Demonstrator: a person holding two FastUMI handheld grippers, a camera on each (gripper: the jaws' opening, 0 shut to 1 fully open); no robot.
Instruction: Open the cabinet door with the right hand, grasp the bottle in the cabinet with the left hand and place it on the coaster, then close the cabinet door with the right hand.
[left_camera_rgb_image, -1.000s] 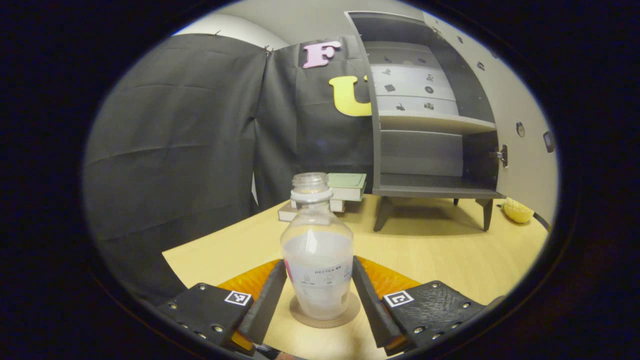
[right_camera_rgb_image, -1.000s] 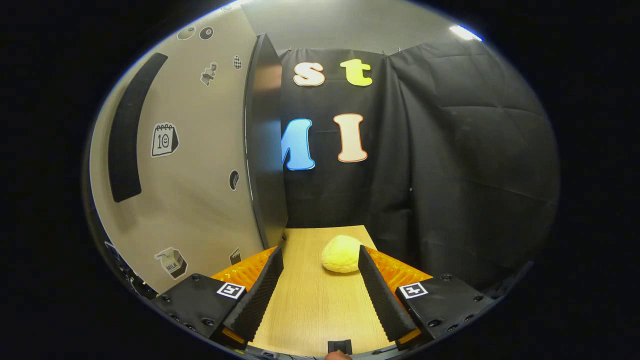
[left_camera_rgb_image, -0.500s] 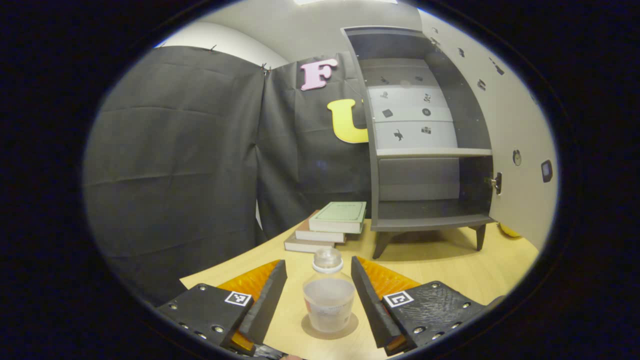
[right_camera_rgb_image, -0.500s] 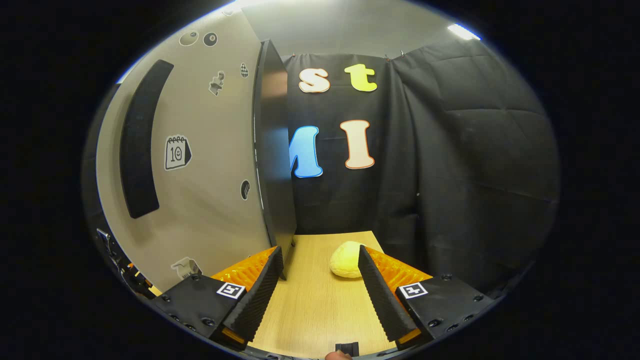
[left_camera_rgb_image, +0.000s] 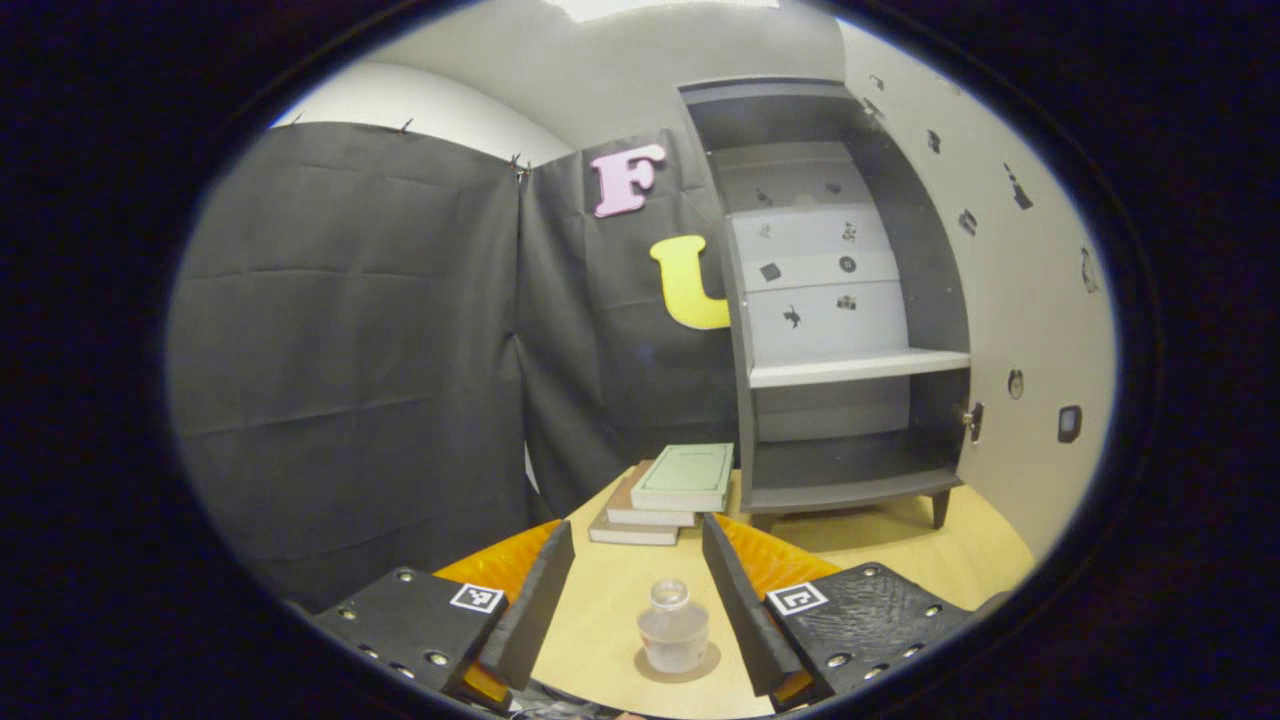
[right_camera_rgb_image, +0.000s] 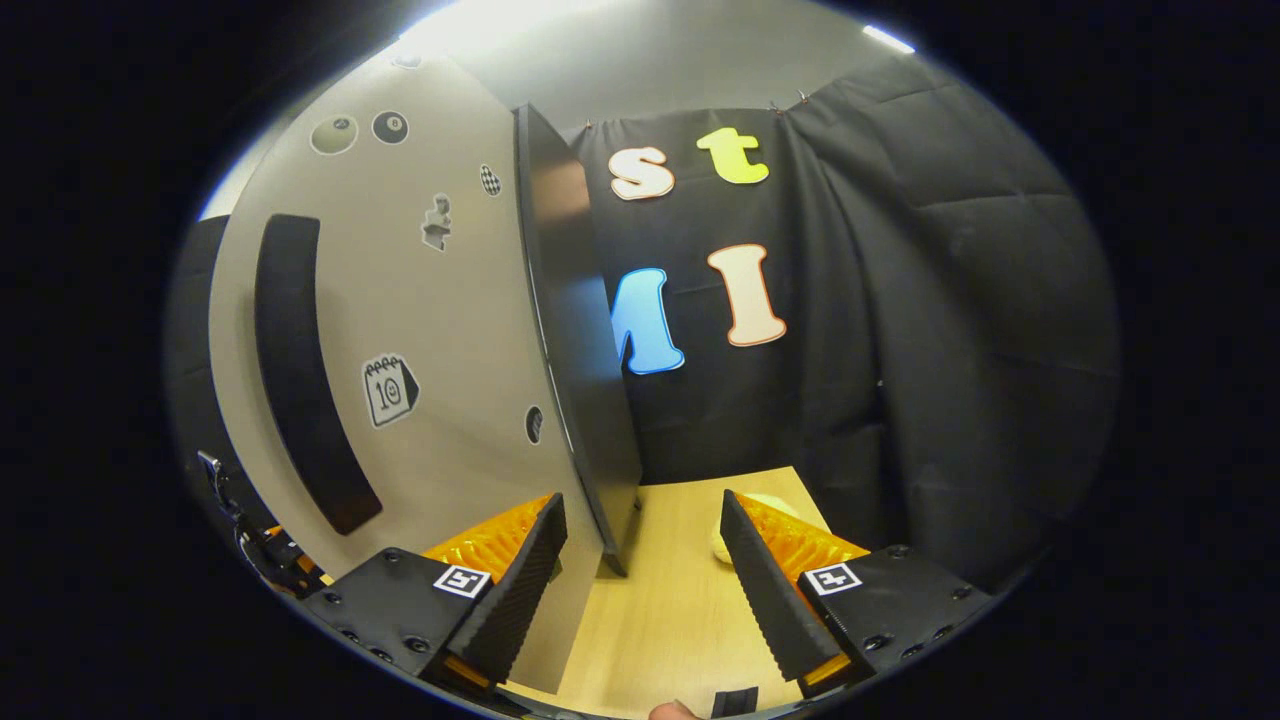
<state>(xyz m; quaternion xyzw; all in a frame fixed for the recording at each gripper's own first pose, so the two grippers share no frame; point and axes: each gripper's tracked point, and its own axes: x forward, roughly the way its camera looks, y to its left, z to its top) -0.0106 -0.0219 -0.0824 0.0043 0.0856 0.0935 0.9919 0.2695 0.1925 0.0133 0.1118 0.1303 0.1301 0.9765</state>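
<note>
While the cabinet door (right_camera_rgb_image: 430, 330) stands swung open, the record reads as follows.

Item, bottle (left_camera_rgb_image: 673, 627): clear, uncapped, upright on the round coaster (left_camera_rgb_image: 706, 666), on the wooden table (left_camera_rgb_image: 890, 545). Placement step judged complete.

Item, left gripper (left_camera_rgb_image: 636, 590): fingers spread wide, holding nothing. The bottle sits low between them in the left gripper view, apart from both fingers. Release judged done.

Item, cabinet (left_camera_rgb_image: 850, 300): dark body on short legs, well beyond the bottle. A pale shelf (left_camera_rgb_image: 858, 367) divides it; the lower compartment looks bare, consistent with the bottle having been taken out. A small metal latch shows at the opening's right edge.

Item, right gripper (right_camera_rgb_image: 640, 575): fingers spread wide, holding nothing. The door's free edge hangs just ahead of the gap between them, nearer the left-hand finger in the right gripper view. Whether any finger touches the door cannot be told.

Item, door face: pale, with small stickers and a long dark handle (right_camera_rgb_image: 300, 370).

Item, stack of books (left_camera_rgb_image: 665, 492): on the table beside the cabinet's near leg, not part of the task.

Item, yellow lump (right_camera_rgb_image: 738, 522): on the table, partly hidden behind the right gripper's finger; identity unclear.

Outstanding: closing the door with the right gripper. Opening, grasping and placing are judged finished; this last step is judged not yet begun.
</note>
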